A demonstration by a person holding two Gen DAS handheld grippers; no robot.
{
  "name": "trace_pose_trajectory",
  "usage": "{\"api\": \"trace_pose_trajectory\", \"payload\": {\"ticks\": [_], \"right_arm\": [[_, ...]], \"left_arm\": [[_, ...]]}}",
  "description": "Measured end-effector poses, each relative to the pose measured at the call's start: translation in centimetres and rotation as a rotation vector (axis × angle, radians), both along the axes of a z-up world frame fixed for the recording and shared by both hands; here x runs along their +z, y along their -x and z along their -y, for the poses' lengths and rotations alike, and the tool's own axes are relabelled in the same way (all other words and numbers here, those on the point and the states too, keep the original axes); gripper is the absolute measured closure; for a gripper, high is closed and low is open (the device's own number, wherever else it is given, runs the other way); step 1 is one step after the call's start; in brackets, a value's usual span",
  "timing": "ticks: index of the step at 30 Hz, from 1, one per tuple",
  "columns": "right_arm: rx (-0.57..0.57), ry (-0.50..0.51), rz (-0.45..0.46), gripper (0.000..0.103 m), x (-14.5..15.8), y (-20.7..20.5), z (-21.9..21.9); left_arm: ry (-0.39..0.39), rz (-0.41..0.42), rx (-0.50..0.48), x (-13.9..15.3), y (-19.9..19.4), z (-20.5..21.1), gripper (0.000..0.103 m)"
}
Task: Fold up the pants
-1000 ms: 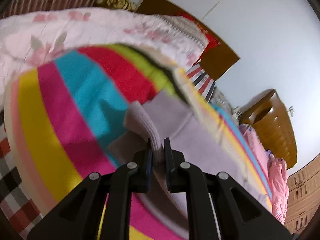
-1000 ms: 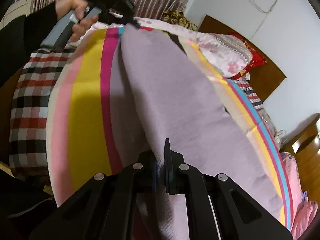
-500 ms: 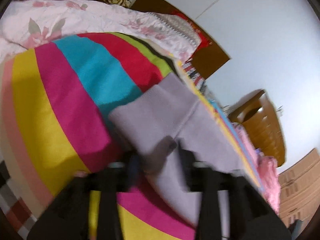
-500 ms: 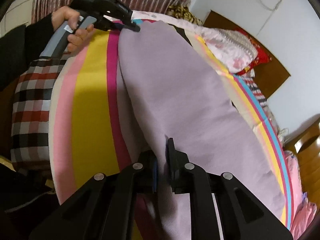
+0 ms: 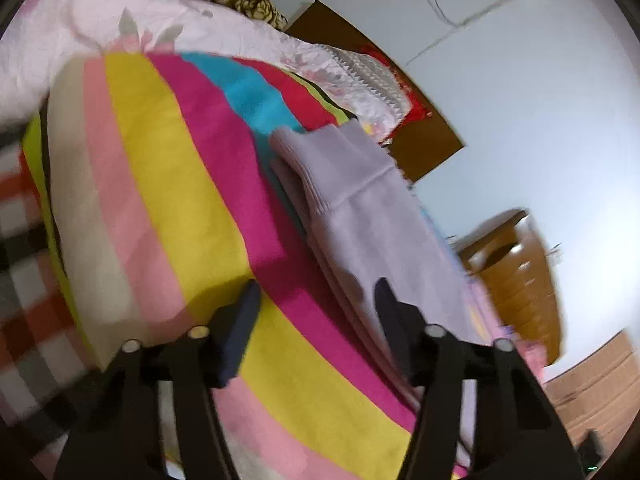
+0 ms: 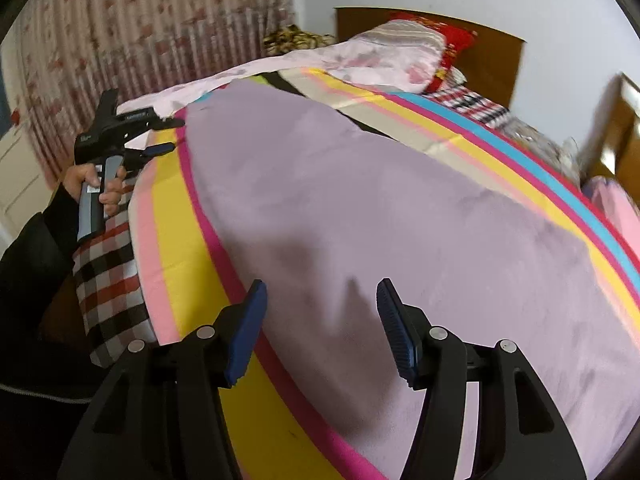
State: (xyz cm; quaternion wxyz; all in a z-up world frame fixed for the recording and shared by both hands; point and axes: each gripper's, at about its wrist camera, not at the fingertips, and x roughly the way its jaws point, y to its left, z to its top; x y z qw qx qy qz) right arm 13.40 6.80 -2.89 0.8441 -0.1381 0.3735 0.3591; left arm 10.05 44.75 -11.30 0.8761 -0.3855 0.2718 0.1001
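Left wrist view first: left gripper [image 5: 316,292] released, jaws easing slightly inward, nothing pinched — only striped blanket [image 5: 168,200] between the pads, the pants [image 5: 360,208] just off the right-hand finger. Lilac pants lying folded lengthwise on the blanket, ribbed cuffs stacked at the far end near the blanket's far edge, long axis running from there back toward the near right. Broad bare stripes to the left of the cloth, so open room on that side; pink quilt [image 5: 120,12] beyond the far edge.

Right wrist view next: right gripper [image 6: 320,292] spreading, not gripping, poised over the wide end of the pants [image 6: 380,200]. Long axis leading away up-left to the far end, where the left gripper [image 6: 160,136] sits just beside the cuffs, held by a hand [image 6: 100,184] at the blanket's left edge. Judging by this, each gripper nearer its own end — probably a fold end to end along that axis, with flat cloth and free blanket [image 6: 172,240] between the two.
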Motion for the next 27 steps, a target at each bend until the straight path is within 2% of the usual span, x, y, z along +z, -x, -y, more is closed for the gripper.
{"api": "trace_pose_trajectory", "payload": {"ticks": [2,3,6,8,9,12,13,15,17,19,20,23,24,25,26,27], "right_arm": [[0.003,-0.023,0.005,0.046,0.1,0.4,-0.1],[0.002,-0.025,0.008,0.043,0.0,0.5,-0.1],[-0.011,0.003,0.020,0.041,-0.4,0.8,0.1],[-0.006,0.036,0.036,0.041,-0.9,1.2,0.2],[0.002,0.050,0.040,0.041,-1.1,1.4,0.1],[0.053,0.121,0.105,0.042,-1.7,2.9,-1.0],[0.066,0.116,0.116,0.043,-1.6,3.1,-1.4],[0.096,0.085,0.130,0.050,-1.0,3.2,-2.6],[0.139,0.083,0.154,0.054,-0.7,3.3,-4.0],[0.184,0.118,0.193,0.066,-0.9,3.1,-6.2],[0.194,0.138,0.201,0.068,-1.2,2.8,-7.1],[0.213,0.178,0.203,0.077,-2.2,2.0,-8.8],[0.212,0.191,0.203,0.085,-2.5,1.7,-9.1],[0.209,0.194,0.208,0.095,-2.6,1.5,-9.2],[0.205,0.194,0.222,0.100,-2.5,1.6,-9.2],[0.205,0.176,0.260,0.100,-2.0,1.9,-9.0]], "left_arm": [[-0.044,-0.023,0.001,0.2,-0.5,-0.2,0.052],[-0.040,-0.022,0.000,0.2,-0.5,-0.4,0.052],[0.058,0.030,-0.010,0.2,0.4,-0.6,0.052],[0.122,0.086,-0.054,0.8,1.5,1.0,0.050],[0.129,0.097,-0.076,1.1,1.8,2.0,0.050],[0.068,0.107,-0.247,3.2,1.5,7.9,0.050],[0.059,0.102,-0.290,3.6,1.3,9.3,0.050],[0.078,0.082,-0.390,3.7,0.7,12.5,0.050],[0.122,0.069,-0.434,3.3,0.4,14.1,0.050],[0.180,0.078,-0.448,2.8,0.3,14.7,0.050],[0.224,0.081,-0.457,2.4,0.2,14.8,0.050],[0.279,0.079,-0.465,2.1,0.3,15.0,0.050],[0.298,0.084,-0.473,2.2,0.5,15.1,0.049],[0.315,0.088,-0.478,2.2,0.4,15.0,0.045],[0.332,0.092,-0.484,2.2,0.6,15.1,0.041],[0.342,0.094,-0.489,2.3,0.9,15.4,0.040]]}}
